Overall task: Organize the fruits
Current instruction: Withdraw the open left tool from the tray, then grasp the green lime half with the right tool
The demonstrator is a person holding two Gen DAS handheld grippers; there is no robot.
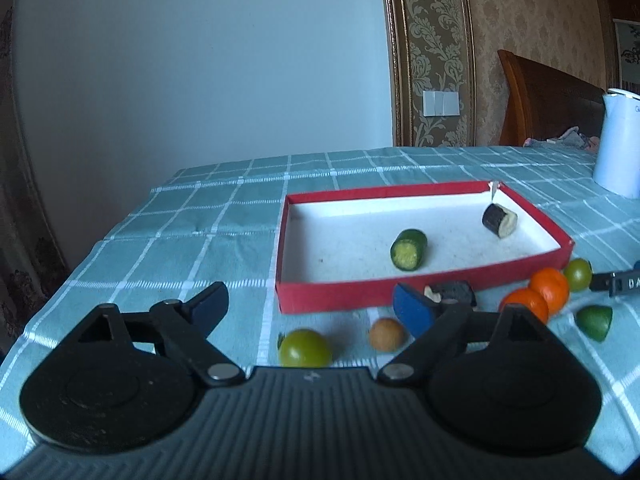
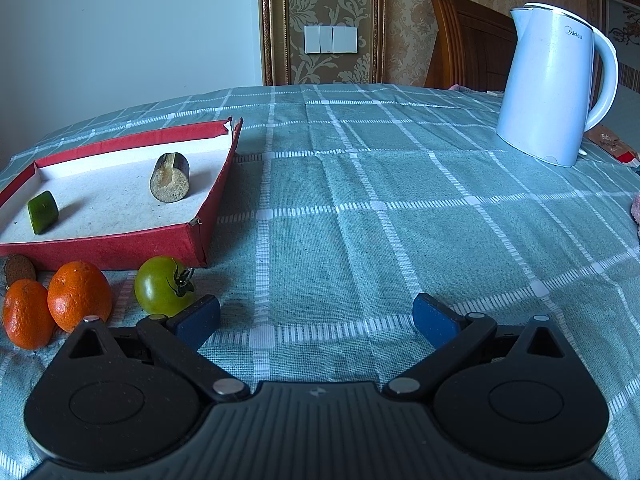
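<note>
A: Judging by the layout, the sorting is partly done. The red box (image 1: 344, 295) near the table's left edge holds a green cucumber piece (image 1: 408, 249) mid-floor and a dark eggplant piece (image 1: 499, 221) by its far right corner. Nothing else is inside.

B: And what is still loose?

A: Along the box's near wall on the checked tablecloth (image 2: 360, 208): a green tomato (image 1: 305, 348), a small tan fruit (image 1: 386, 333), two oranges (image 1: 538, 294), another green tomato (image 2: 164, 286), a green wedge (image 1: 595, 322) and a dark chunk (image 1: 452, 293) touching the wall.

B: The tongs?

A: Left gripper (image 1: 316, 308) spread wide, holding nothing, low over the nearest tomato and tan fruit. Right gripper (image 2: 316, 320) also spread and empty, over bare cloth beside the other tomato.

B: Next move?

A: Probably lowering the left fingers around one round fruit; it may roll, so squeeze centred.
</note>
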